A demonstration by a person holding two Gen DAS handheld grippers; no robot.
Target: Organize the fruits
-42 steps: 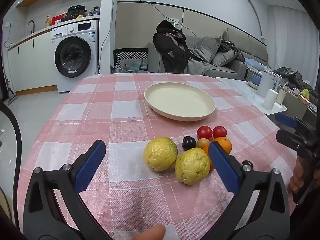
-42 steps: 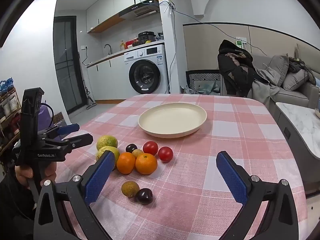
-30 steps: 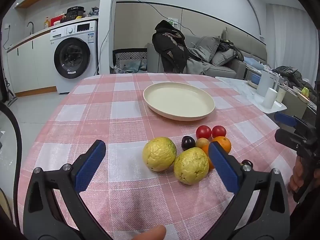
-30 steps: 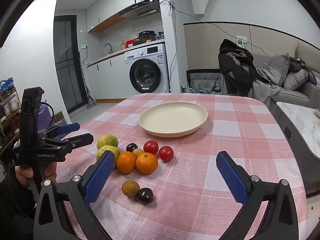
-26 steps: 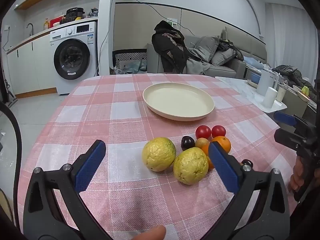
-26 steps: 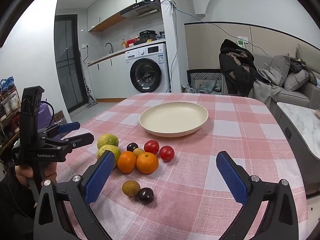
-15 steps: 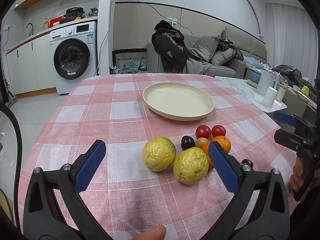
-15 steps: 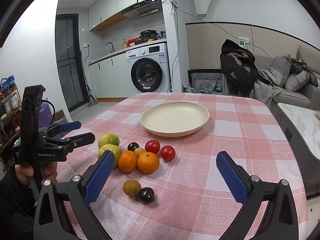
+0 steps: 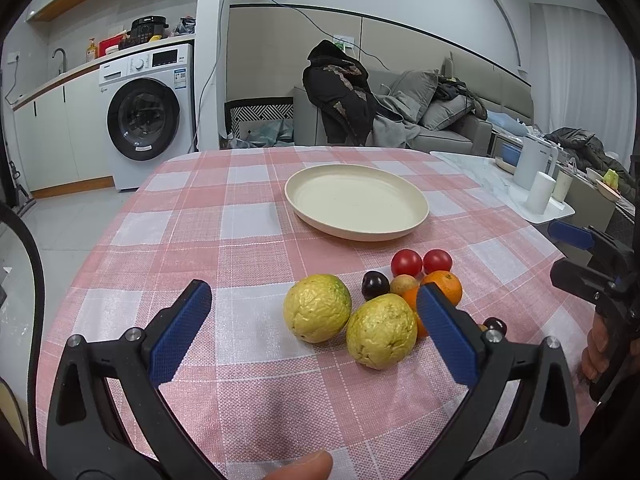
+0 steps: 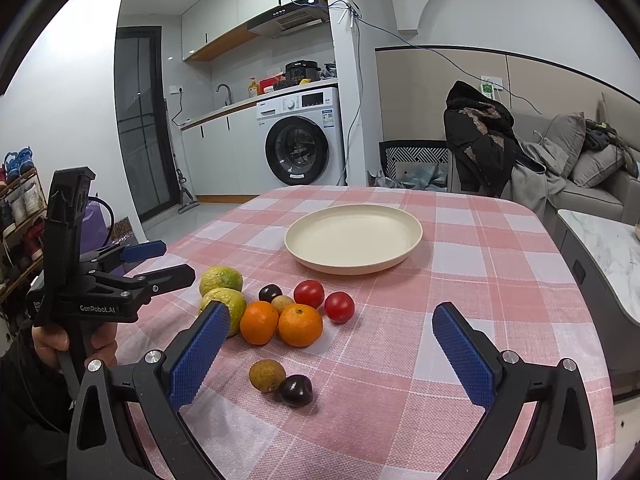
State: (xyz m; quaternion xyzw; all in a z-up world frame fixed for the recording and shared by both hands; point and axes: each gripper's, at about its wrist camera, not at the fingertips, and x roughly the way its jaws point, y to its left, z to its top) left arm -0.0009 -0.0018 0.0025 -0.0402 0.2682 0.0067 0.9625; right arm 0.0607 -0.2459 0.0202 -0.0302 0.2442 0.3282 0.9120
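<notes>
A cream plate [image 9: 356, 206] [image 10: 354, 236] sits empty on the pink checked tablecloth [image 9: 224, 240]. In front of it lies a cluster of fruit: two yellow-green guavas [image 9: 317, 307] [image 9: 381, 331], two red tomatoes [image 10: 309, 293] [image 10: 339, 307], two oranges [image 10: 300, 326] [image 10: 259, 322], a dark plum [image 10: 270, 292]. A small brown fruit [image 10: 267, 375] and a dark plum [image 10: 295, 390] lie apart, nearer. My left gripper [image 9: 316, 334] is open and empty, just short of the guavas. My right gripper [image 10: 330, 354] is open and empty, above the two loose fruits.
A marble side table with white cups [image 9: 538, 196] stands right of the dining table. A washing machine [image 9: 146, 116], a chair with a black coat [image 9: 340, 92] and a grey sofa [image 9: 440, 120] stand beyond the far edge.
Both grippers have drifted only slightly; the view shifts a little. Nothing was grasped or moved.
</notes>
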